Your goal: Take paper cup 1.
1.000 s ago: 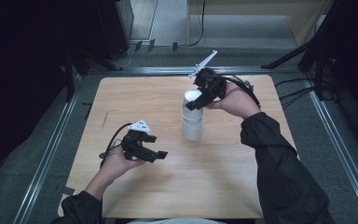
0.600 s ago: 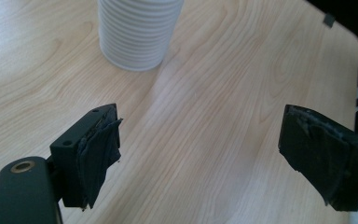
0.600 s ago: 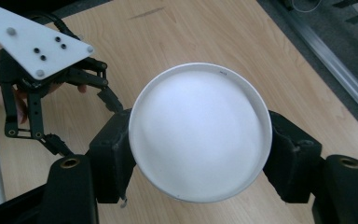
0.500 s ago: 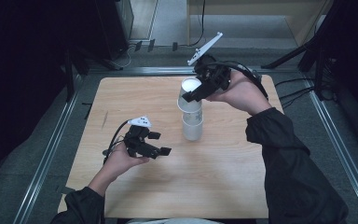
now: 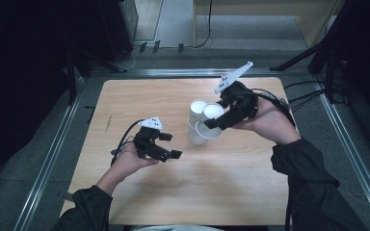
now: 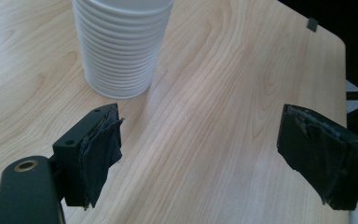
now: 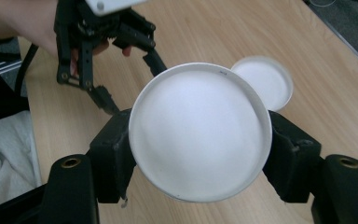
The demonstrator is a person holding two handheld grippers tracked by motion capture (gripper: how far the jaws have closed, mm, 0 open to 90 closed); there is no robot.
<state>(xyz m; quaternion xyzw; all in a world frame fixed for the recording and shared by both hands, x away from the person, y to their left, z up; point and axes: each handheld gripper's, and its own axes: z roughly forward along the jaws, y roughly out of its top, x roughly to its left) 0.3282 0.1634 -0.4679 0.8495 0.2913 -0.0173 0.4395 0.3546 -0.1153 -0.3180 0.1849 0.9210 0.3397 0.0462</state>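
Note:
A stack of white cups (image 5: 196,131) stands upright at the middle of the wooden table (image 5: 139,101); the left gripper view shows its ribbed wall (image 6: 121,51). My right gripper (image 5: 213,123) is shut on a single white cup (image 5: 212,115), held tilted in the air just right of the stack. In the right gripper view that cup (image 7: 200,130) turns a round end to the camera, with the stack's top (image 7: 265,81) behind it. My left gripper (image 5: 172,145) stands open left of the stack; its jaws have just been closing a little with nothing between its pads (image 6: 103,154).
Metal rails (image 5: 53,154) frame the table on both sides. Cables (image 5: 308,98) trail off the right edge. Bare wood lies in front of the stack toward the person. A white cloth (image 7: 4,158) lies at the person's side of the table.
My right gripper has taken one cup off the top of the stack, lifted it and carried it to the stack's right, tilted. The left hand has stayed about where it was.

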